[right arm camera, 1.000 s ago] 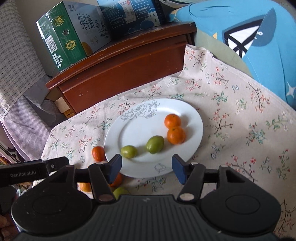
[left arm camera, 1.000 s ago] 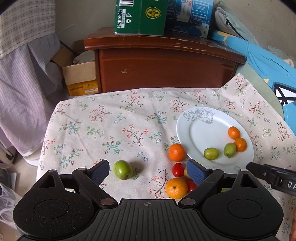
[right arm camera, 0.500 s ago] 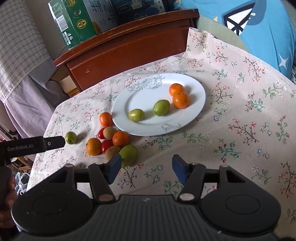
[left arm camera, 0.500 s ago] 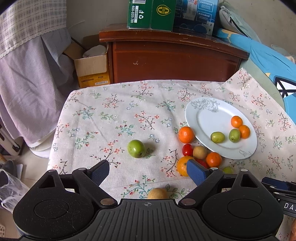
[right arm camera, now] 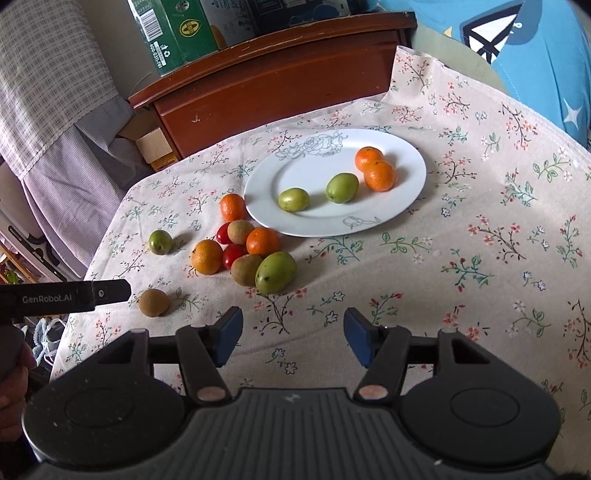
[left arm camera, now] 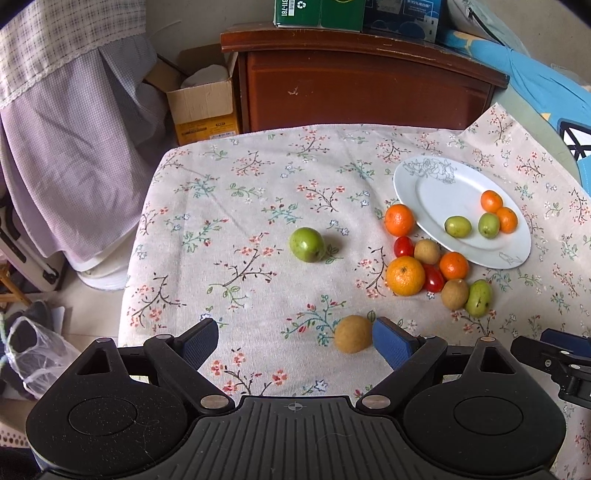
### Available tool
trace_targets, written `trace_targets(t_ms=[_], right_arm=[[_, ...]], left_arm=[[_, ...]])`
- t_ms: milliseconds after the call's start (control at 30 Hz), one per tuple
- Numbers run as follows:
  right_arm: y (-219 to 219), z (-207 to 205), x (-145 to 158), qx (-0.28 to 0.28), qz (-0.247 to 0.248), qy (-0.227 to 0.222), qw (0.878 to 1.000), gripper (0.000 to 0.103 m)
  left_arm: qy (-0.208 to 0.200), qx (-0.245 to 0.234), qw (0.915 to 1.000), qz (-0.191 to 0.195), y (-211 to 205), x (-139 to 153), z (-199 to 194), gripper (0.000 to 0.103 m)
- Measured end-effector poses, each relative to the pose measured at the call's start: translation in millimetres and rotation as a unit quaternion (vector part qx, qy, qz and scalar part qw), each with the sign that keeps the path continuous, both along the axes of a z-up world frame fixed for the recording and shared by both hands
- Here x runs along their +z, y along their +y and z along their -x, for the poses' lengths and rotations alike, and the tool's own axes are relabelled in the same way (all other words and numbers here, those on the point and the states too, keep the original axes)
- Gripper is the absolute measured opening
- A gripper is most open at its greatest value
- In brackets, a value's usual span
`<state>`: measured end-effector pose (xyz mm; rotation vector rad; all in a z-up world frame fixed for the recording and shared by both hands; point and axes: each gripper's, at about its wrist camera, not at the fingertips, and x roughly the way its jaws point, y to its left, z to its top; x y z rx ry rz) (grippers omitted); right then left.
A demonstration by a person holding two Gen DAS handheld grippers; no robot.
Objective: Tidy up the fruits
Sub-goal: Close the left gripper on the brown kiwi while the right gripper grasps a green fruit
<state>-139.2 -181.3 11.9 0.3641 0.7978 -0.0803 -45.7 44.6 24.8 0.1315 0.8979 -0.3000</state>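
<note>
A white plate point(left arm camera: 432, 192) point(right arm camera: 317, 221) on the floral tablecloth holds two small oranges point(right arm camera: 375, 168) and two green fruits point(right arm camera: 341, 187). Beside it lies a cluster point(left arm camera: 430, 267) point(right arm camera: 245, 251) of oranges, cherry tomatoes, brown kiwis and a green mango point(right arm camera: 276, 272). A lone green fruit point(left arm camera: 306, 244) point(right arm camera: 160, 242) sits to the left. A brown kiwi point(left arm camera: 353, 333) point(right arm camera: 153, 302) lies just inside my left gripper's right finger. My left gripper point(left arm camera: 293, 343) is open and empty. My right gripper point(right arm camera: 291, 334) is open and empty, near the table's front.
A wooden cabinet point(left arm camera: 365, 81) with green and blue boxes point(right arm camera: 177, 33) stands behind the table. A cardboard box point(left arm camera: 201, 105) and draped purple cloth point(left arm camera: 74, 122) are at the left, beyond the table edge. A blue cushion point(right arm camera: 535, 55) is at the right.
Both grippers have pulled back and up from the fruit, so more of the table shows. The brown kiwi near the left gripper has come fully into view. Both stay open.
</note>
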Motion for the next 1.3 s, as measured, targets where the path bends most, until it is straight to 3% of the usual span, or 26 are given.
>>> trace_targets(t_ms=[400,667,967,1133,1200,1300], right_arm=[[0,0,-3,-0.001,0.002,-0.014,1.0,0.061],[3,-19,-7,0.016,0.01,-0.035,0.999,0.054],[4,-39,-12,0.036,0.023,-0.041,0.998,0.053],[3,-49,-18,0.041,0.021,-0.034,0.998,0.053],[3,-51,-21,0.041,0.021,-0.032,0.998,0.05],[2,-52,-23,0.041,0.01,-0.034,0.998,0.046]], left_arm=[[0.003,-0.003,1.0,0.005,12,-12,2,0.092],[-0.015,-0.036,0.9992,0.01,-4,-17,7,0.091],[-0.021,-0.062,0.9978,0.001,-22,-27,10,0.089],[-0.02,-0.062,0.9979,0.003,-24,-32,8,0.083],[-0.018,-0.06,0.998,0.007,-24,-33,7,0.074],[-0.016,-0.057,0.9982,0.009,-23,-34,6,0.071]])
